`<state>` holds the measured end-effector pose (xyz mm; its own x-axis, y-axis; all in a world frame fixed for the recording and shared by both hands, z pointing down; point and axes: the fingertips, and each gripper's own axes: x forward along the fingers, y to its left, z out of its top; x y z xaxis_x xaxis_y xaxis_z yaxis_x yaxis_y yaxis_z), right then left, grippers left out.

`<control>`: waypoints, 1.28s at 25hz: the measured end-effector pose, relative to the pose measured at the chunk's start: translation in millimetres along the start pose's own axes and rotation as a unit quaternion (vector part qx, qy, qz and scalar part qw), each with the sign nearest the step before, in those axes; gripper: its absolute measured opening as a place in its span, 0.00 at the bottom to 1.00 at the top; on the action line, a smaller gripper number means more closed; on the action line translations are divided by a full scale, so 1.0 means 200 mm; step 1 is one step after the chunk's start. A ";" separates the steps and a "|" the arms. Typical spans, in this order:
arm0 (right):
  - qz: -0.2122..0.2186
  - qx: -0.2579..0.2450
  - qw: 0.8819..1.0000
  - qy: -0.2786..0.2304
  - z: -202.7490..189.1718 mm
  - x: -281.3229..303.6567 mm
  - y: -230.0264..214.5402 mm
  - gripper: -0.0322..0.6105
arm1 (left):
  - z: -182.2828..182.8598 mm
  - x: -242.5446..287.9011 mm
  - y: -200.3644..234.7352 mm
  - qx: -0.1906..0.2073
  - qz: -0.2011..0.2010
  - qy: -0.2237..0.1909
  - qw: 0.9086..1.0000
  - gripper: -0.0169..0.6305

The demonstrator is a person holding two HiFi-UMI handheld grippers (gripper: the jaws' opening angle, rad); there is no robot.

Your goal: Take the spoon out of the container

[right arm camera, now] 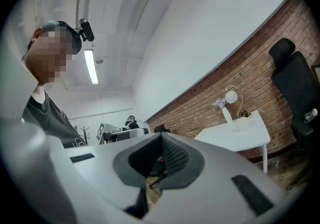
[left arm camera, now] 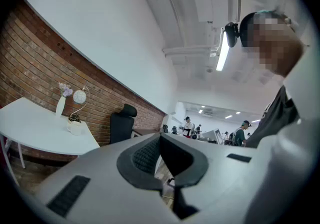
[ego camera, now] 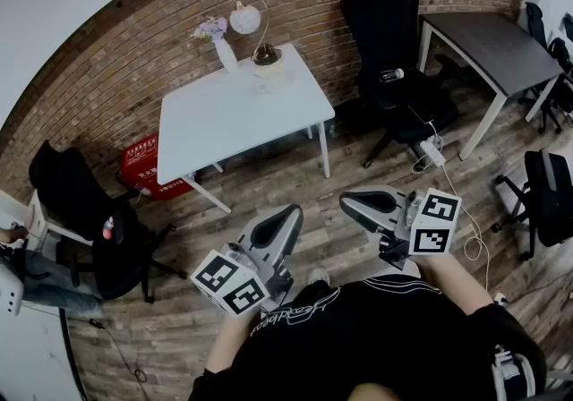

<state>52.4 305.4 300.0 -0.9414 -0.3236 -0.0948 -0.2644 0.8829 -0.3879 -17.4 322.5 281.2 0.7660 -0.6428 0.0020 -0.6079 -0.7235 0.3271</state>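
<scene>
A small white container (ego camera: pixel 267 62) with something dark in it stands at the far edge of a white table (ego camera: pixel 224 117), well away from me across the wooden floor. No spoon can be made out at this distance. The container also shows small in the left gripper view (left arm camera: pixel 75 127) and in the right gripper view (right arm camera: pixel 243 122). Both grippers are held close to the person's body, far from the table. My left gripper (ego camera: pixel 285 216) (left arm camera: pixel 160 140) is shut with nothing between its jaws. My right gripper (ego camera: pixel 354 202) (right arm camera: pixel 161 138) is shut too, and empty.
A white vase with flowers (ego camera: pixel 219 43) and a round lamp (ego camera: pixel 244 19) stand beside the container. A red box (ego camera: pixel 143 165) lies under the table. Black office chairs (ego camera: pixel 394 59) (ego camera: pixel 85 211), a grey desk (ego camera: pixel 501 46), a floor cable with power strip (ego camera: pixel 432 153) and a backpack (ego camera: pixel 548 198) surround the floor.
</scene>
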 end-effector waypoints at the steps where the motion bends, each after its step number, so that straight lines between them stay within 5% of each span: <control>1: 0.000 -0.002 1.000 0.001 0.01 -0.01 0.00 0.05 | 0.00 0.01 -0.01 -0.003 0.001 0.000 1.000 0.03; 9: -0.007 -0.014 1.000 -0.004 0.07 -0.07 0.01 0.05 | 0.03 0.04 -0.06 -0.031 -0.005 -0.012 0.999 0.03; 18: -0.013 -0.002 1.000 -0.008 0.07 -0.08 -0.08 0.05 | 0.05 0.12 -0.02 -0.021 -0.013 -0.018 1.000 0.03; 32: -0.047 0.003 0.999 0.000 0.15 0.19 -0.71 0.05 | 0.11 0.50 0.60 -0.046 -0.002 -0.010 0.999 0.03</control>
<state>60.5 156.8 323.7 -0.9127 -0.4044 -0.0578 -0.3499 0.8469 -0.4005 -18.5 164.6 299.7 0.7641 -0.6448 -0.0174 -0.5820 -0.7008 0.4124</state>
